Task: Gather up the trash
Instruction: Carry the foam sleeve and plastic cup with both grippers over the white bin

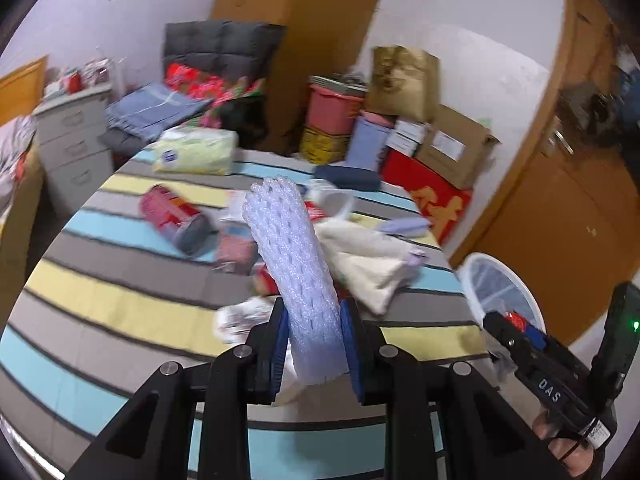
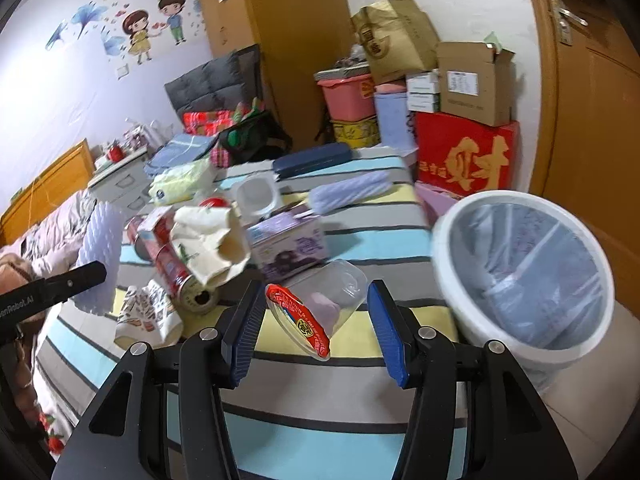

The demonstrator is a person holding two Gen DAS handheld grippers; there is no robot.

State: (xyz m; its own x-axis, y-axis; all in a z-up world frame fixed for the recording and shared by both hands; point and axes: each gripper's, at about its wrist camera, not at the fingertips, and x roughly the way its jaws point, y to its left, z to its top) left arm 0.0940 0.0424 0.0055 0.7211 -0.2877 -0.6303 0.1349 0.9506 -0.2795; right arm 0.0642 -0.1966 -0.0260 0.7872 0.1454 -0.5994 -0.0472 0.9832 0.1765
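My left gripper (image 1: 314,344) is shut on a white foam net sleeve (image 1: 296,264) that stands up from its blue pads, lifted above the striped bed (image 1: 120,304). In the right wrist view the sleeve (image 2: 100,256) shows at the left edge. My right gripper (image 2: 316,332) holds a clear plastic cup with a red foil lid (image 2: 320,312) between its blue pads, above the bed's edge. A white bin with a clear liner (image 2: 520,196) stands just right of it. The left wrist view shows the right gripper (image 1: 516,328) in front of that bin (image 1: 466,280).
More litter lies on the bed: a red can (image 1: 176,220), a cream paper bag (image 1: 368,264), a purple carton (image 2: 288,244), a white tub (image 2: 256,196) and a printed wrapper (image 2: 144,316). Boxes and a red carton (image 2: 464,152) are stacked behind. A wooden door (image 2: 592,120) stands right.
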